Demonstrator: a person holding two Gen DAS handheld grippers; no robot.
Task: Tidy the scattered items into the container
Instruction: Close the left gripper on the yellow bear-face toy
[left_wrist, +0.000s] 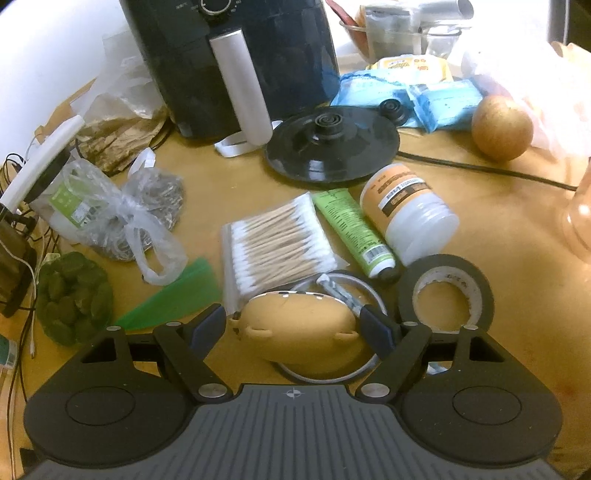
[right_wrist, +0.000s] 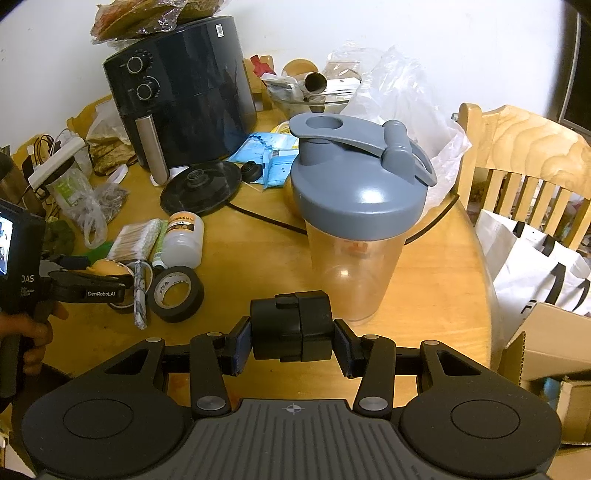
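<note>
My left gripper (left_wrist: 291, 326) is open around a tan plush toy (left_wrist: 299, 328) that lies on a thin ring on the table; the right finger touches the toy, the left stands a little off. Beyond it lie a pack of cotton swabs (left_wrist: 277, 240), a green tube (left_wrist: 351, 229), a white bottle with an orange label (left_wrist: 406, 206) and a black tape roll (left_wrist: 445, 295). My right gripper (right_wrist: 293, 345) is shut on a black blocky adapter (right_wrist: 291, 326), held above the table. The left gripper also shows in the right wrist view (right_wrist: 92, 284).
A black air fryer (right_wrist: 177, 107) stands at the back, with a black kettle base (right_wrist: 201, 186) in front. A clear shaker bottle with a grey lid (right_wrist: 354, 229) stands mid-table. An apple (left_wrist: 502, 127), plastic bags, a wooden chair (right_wrist: 524, 155) and cardboard boxes (right_wrist: 554, 369) are around.
</note>
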